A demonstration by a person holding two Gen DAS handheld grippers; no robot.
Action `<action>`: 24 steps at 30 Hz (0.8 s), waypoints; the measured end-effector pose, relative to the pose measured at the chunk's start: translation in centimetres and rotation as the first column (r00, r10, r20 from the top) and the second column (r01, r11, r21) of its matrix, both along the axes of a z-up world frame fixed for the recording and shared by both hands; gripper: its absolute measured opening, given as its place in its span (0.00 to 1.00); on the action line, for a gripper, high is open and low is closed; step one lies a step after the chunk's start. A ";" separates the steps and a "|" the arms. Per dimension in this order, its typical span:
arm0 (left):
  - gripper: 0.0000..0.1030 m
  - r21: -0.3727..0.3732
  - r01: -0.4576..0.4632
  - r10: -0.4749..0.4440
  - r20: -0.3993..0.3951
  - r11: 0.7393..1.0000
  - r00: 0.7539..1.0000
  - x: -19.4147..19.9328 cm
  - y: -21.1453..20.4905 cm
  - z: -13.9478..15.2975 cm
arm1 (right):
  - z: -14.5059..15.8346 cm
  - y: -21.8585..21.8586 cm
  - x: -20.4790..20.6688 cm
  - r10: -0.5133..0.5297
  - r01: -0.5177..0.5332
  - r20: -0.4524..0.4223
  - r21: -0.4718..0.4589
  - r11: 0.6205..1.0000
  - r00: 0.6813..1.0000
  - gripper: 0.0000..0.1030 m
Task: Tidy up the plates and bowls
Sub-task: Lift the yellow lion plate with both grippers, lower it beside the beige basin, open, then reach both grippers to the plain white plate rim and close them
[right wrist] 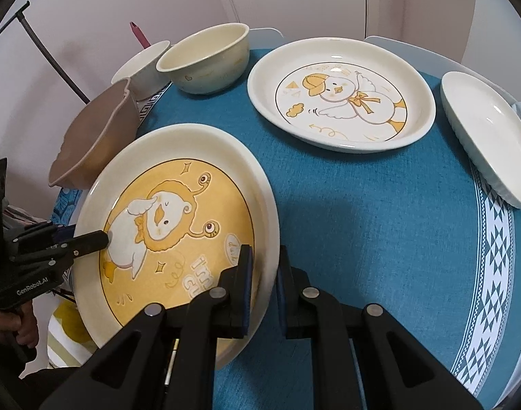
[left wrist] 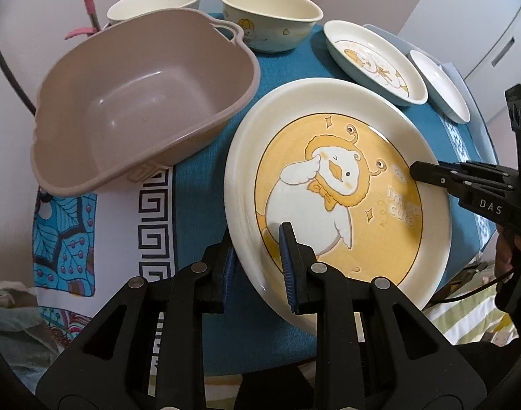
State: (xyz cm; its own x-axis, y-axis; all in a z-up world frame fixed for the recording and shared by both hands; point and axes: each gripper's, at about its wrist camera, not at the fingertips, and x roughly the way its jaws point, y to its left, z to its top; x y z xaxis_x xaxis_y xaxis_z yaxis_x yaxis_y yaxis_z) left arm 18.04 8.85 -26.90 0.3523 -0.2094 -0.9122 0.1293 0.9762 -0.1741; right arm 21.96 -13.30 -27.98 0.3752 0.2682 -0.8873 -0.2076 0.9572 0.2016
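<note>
A big cream plate with a yellow duck picture (left wrist: 339, 184) (right wrist: 178, 212) is held tilted above the blue tablecloth, clamped from both sides. My left gripper (left wrist: 260, 266) is shut on its near-left rim; it also shows in the right wrist view (right wrist: 89, 241). My right gripper (right wrist: 264, 283) is shut on the opposite rim; it also shows in the left wrist view (left wrist: 427, 174). A taupe plastic basin (left wrist: 141, 102) (right wrist: 96, 143) sits empty to the left of the plate.
Two cream bowls (left wrist: 270, 17) (left wrist: 154, 1) stand at the back. A second duck plate (right wrist: 342, 92) (left wrist: 373, 61) and a plain white dish (right wrist: 486, 136) (left wrist: 441, 85) lie to the right. A pink utensil (left wrist: 88, 3) stands behind the basin. The table edge runs on the right.
</note>
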 end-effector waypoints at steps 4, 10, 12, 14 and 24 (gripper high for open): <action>0.23 0.031 -0.021 0.021 -0.003 0.999 1.000 0.9 -1.8 -0.4 | -0.1 0.1 0.3 0.000 0.000 -0.010 0.001 1.000 1.000 0.12; 0.66 0.090 -0.046 0.045 0.019 0.995 0.999 1.0 -2.7 0.1 | -0.4 0.1 0.6 0.009 -0.008 -0.030 0.015 1.000 1.000 0.12; 0.72 0.091 -0.058 0.054 0.047 0.994 0.997 0.9 -2.8 0.6 | -0.5 0.0 0.4 0.010 -0.009 -0.034 0.022 1.000 0.999 0.17; 0.73 0.088 -0.061 0.057 0.052 0.994 0.997 0.9 -3.1 0.9 | -0.6 0.1 0.2 0.020 -0.019 -0.031 0.021 1.000 0.999 0.27; 0.73 0.112 -0.053 0.040 0.114 0.992 0.993 -0.2 -4.3 5.5 | 3.4 -1.4 -0.9 0.029 -0.030 0.023 0.046 0.998 0.999 0.48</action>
